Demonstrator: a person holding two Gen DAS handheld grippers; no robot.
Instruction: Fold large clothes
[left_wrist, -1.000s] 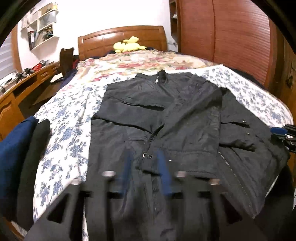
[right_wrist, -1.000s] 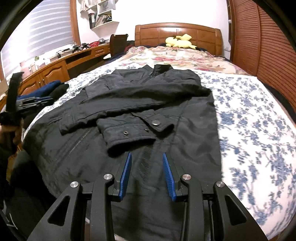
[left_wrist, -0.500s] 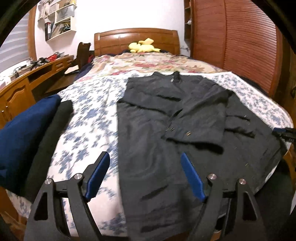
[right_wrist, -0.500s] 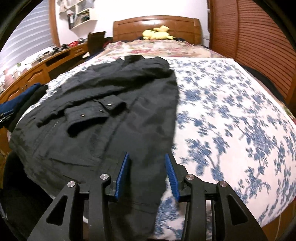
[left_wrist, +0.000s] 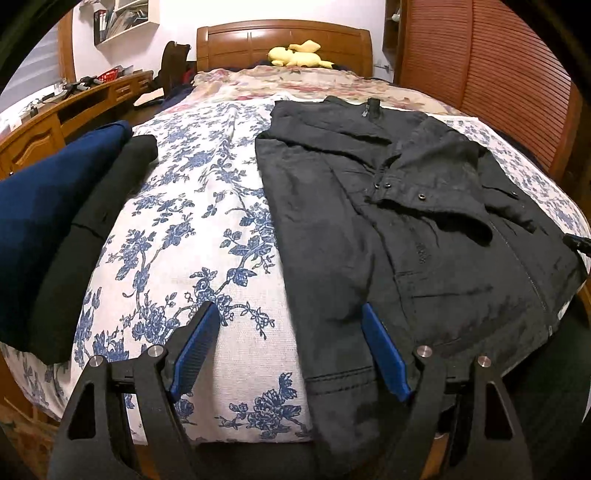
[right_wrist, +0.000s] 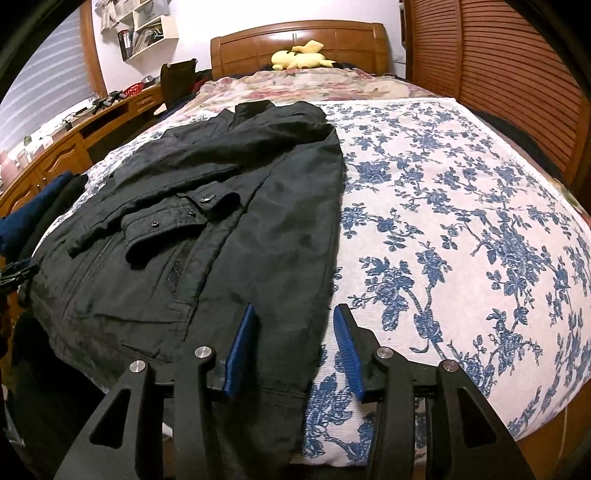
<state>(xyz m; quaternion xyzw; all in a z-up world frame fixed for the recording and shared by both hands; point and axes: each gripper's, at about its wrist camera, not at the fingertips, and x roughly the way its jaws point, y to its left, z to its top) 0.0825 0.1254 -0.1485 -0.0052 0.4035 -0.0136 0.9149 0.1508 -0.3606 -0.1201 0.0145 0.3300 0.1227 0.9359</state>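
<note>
A black jacket (left_wrist: 388, 221) lies flat on the blue-flowered bed sheet (left_wrist: 192, 221), collar toward the headboard and both sleeves folded across its front. My left gripper (left_wrist: 291, 314) is wide open over the jacket's left lower edge, with the fabric edge below and between its blue pads (left_wrist: 195, 347). In the right wrist view the jacket (right_wrist: 221, 221) fills the left half. My right gripper (right_wrist: 295, 312) hovers over the jacket's right lower edge. Its jaws are opening, fabric lies between them, and neither pad presses on it.
Folded navy and black clothes (left_wrist: 55, 214) are stacked at the bed's left edge. A yellow plush toy (left_wrist: 295, 55) rests by the wooden headboard (left_wrist: 284, 40). A wooden desk (left_wrist: 74, 107) runs along the left, and a slatted wardrobe (left_wrist: 498, 81) stands to the right.
My left gripper swung left from the jacket's middle to its left edge and opened wide. My right gripper shifted right to the jacket's right edge, its jaws widening a little.
</note>
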